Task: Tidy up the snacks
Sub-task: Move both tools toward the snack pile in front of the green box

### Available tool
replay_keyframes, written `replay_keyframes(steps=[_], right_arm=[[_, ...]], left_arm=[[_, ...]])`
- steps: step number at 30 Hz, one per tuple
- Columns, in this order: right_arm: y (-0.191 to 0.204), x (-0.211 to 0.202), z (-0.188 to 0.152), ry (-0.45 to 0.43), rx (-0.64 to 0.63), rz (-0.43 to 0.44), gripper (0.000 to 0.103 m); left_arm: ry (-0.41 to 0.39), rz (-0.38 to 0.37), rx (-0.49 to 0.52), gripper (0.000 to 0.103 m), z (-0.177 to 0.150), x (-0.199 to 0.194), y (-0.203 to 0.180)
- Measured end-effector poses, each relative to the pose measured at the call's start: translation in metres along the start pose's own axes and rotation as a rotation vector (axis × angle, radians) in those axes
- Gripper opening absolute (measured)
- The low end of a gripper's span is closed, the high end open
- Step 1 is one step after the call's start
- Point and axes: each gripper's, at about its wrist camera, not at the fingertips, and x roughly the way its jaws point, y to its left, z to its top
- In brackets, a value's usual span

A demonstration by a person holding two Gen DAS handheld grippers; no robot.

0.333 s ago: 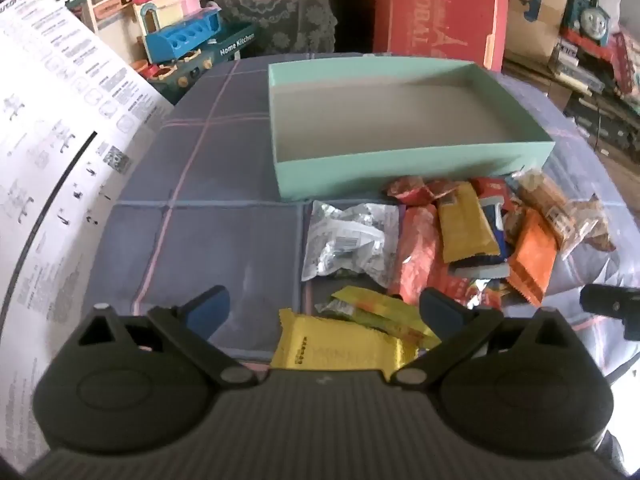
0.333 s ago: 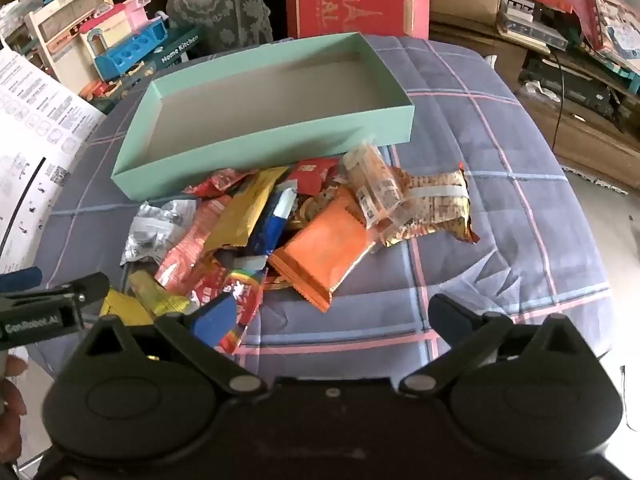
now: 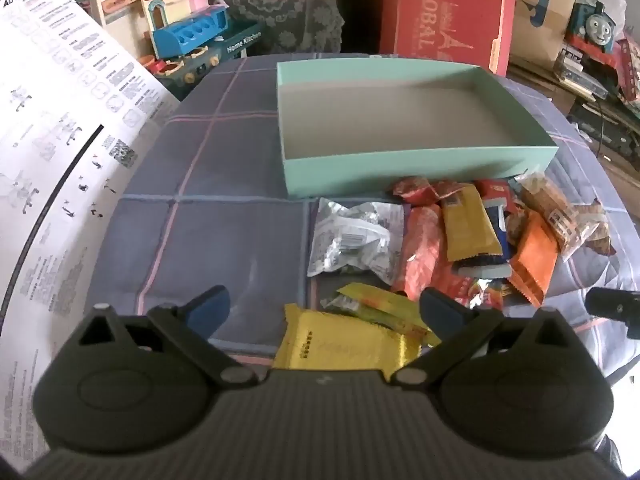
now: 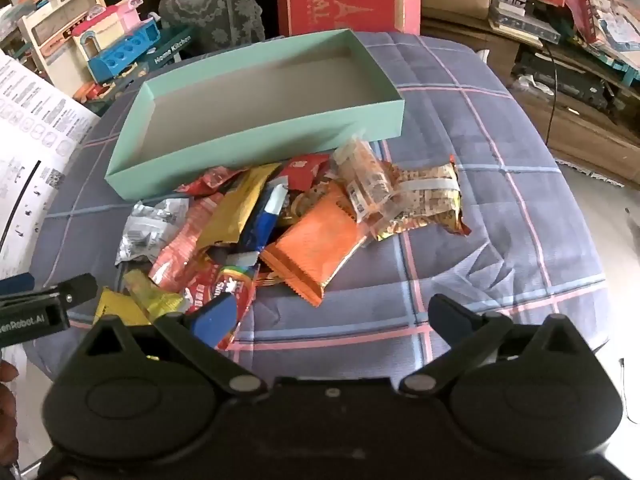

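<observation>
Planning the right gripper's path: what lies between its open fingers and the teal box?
The snack pile: the orange packet nearest the right gripper, wrappers up to the teal box wall. Right wrist view shows it.

The left tongs (image 3: 324, 308) stand spread wide with nothing between the blue fingertips (image 3: 208, 306). The right tongs (image 4: 328, 316) gape equally wide, tilted steeply downward, gripping nothing. A hand (image 4: 7, 404), seemingly the left, shows at the right view's edge.

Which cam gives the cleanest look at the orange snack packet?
Right wrist: the orange snack packet lies near centre, most of its face and crimped lower edge visible, a clear packet overlapping its top. Left wrist shows it smaller, off at the pile's right side, partly covered.
</observation>
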Motion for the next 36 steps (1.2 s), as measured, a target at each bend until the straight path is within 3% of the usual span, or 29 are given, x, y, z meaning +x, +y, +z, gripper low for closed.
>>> replay_keyframes(steps=[36], right_arm=[[-0.011,0.001,-0.014,0.031,0.059,0.016,0.103]], left_arm=[[0.046,0.004,0.021,0.103,-0.012,-0.003,-0.004]])
